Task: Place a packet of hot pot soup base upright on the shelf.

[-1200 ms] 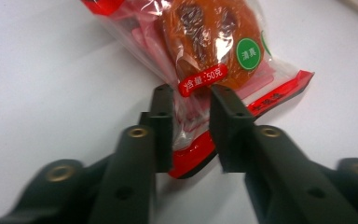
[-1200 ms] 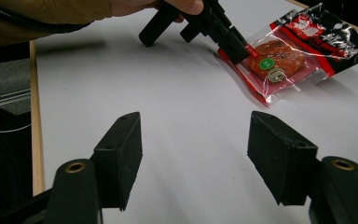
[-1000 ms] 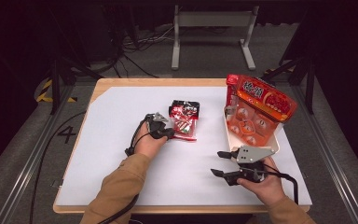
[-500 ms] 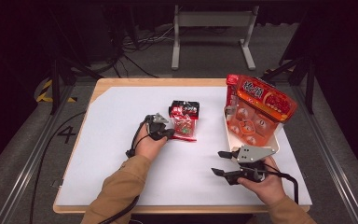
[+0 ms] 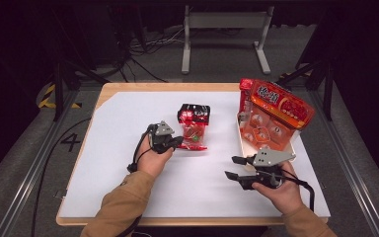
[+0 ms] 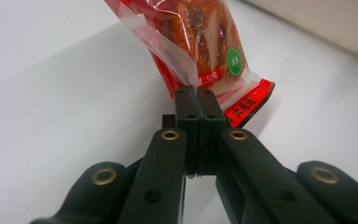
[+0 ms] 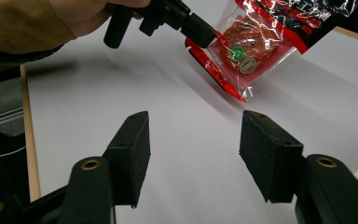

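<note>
A clear and red snack packet with a round reddish snack inside lies in the middle of the white table top, its black end pointing away from me. My left gripper is shut on the packet's clear side seam, and the jaws meet on the film. That side of the packet is tilted up off the table. My right gripper hovers open near the front right; its jaws have just been closing a little with nothing between them.
A white tray at the right holds an orange box of packed snacks with its red lid propped open. The table's wooden edge runs along the back. Cables trail from both grippers.
My left gripper has lifted slightly with the packet's edge in it, tipping the packet. My right hand has stayed in place, its jaws a little narrower.
</note>
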### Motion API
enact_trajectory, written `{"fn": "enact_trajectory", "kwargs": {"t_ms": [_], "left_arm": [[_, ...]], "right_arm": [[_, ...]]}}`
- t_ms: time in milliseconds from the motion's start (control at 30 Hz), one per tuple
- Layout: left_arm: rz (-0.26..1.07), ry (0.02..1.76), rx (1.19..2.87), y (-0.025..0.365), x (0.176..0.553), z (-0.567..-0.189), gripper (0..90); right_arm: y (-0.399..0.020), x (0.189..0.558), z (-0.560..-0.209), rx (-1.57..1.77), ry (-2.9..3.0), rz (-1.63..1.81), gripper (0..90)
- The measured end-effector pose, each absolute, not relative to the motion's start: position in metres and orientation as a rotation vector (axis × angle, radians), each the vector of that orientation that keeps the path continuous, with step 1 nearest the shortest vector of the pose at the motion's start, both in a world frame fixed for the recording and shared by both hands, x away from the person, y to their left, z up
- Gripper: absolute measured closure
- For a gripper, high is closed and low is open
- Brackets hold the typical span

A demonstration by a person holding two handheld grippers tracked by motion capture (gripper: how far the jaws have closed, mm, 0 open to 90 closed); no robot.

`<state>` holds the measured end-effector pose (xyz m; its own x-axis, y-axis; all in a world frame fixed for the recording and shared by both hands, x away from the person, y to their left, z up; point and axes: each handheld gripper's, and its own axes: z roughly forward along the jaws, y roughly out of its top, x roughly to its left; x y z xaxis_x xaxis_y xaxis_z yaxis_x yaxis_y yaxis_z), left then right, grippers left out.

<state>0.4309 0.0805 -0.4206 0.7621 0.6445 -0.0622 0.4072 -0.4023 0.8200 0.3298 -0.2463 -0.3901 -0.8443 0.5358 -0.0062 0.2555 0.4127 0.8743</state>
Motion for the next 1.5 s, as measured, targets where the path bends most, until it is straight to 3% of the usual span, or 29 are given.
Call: {"fn": "enact_trajectory", "kwargs": {"t_ms": [333, 867, 1300, 1500], "left_arm": [[0.397, 0.687, 2.006, 0.090, 0.397, -0.402, 90.0], [0.364, 0.550, 1.959, 0.098, 0.350, -0.372, 90.0], [0.315, 0.512, 1.955, 0.102, 0.338, -0.365, 90.0], [0.301, 0.486, 1.948, 0.098, 0.335, -0.364, 90.0]], "right_arm": [[-0.245, 0.338, -0.370, 0.741, 2.337, 1.460, 43.2], [-0.232, 0.352, -0.339, 0.742, 2.319, 1.531, 36.0], [-0.227, 0.366, -0.321, 0.768, 2.329, 1.597, 26.3], [-0.218, 0.376, -0.315, 0.780, 2.345, 1.600, 26.3]]}}
